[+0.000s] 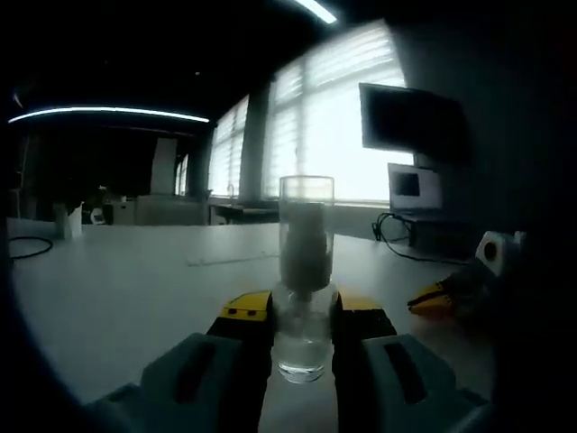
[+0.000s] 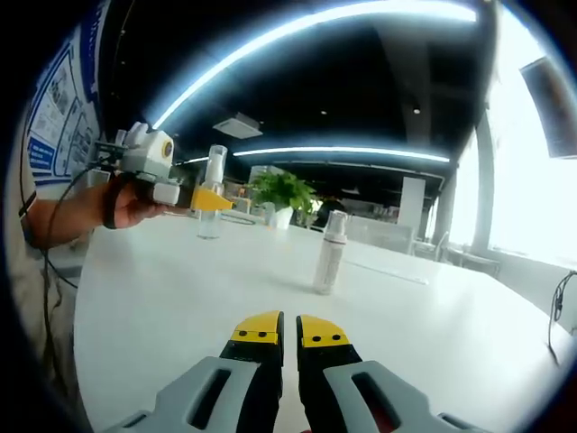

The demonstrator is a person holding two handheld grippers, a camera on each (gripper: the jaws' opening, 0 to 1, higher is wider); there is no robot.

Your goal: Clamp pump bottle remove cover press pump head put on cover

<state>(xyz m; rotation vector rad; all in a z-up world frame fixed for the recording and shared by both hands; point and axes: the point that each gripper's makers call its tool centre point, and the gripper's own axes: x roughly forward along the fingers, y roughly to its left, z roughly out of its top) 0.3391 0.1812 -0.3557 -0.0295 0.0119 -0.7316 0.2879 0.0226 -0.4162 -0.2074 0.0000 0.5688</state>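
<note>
Status: step 1 of 4, clamping, appears complete; the remaining 3 steps appear outstanding.

Left gripper (image 1: 302, 329): in the left gripper view, its 2 yellow-tipped jaws are clenched against the lower body of the pump bottle (image 1: 304, 298), 1 jaw on each side. The bottle is clear, stands upright, and its base sits on or just above the white table (image 1: 117, 289); contact with the table cannot be confirmed. The clear cover (image 1: 306, 230) is in place over the pump head, so removal is judged not yet done.

The right gripper view shows the same grasp from across the table: the left gripper (image 2: 209, 198), held in a person's hand (image 2: 126, 203), clamps the bottle (image 2: 213, 194) near the table's far left area.

Right gripper (image 2: 279, 338): its 2 jaws stand closed or nearly closed with only a narrow gap between them and nothing held. It is positioned low over the table, well apart from the clamped bottle.

A second pump bottle (image 2: 329, 253), white and upright, stands free near the middle of the table, between the right gripper and a potted plant (image 2: 284, 194) at the far edge.

Outstanding, by judgement:
1. Remove the cover with the right gripper.
2. Press the pump head.
3. Refit the cover.
</note>
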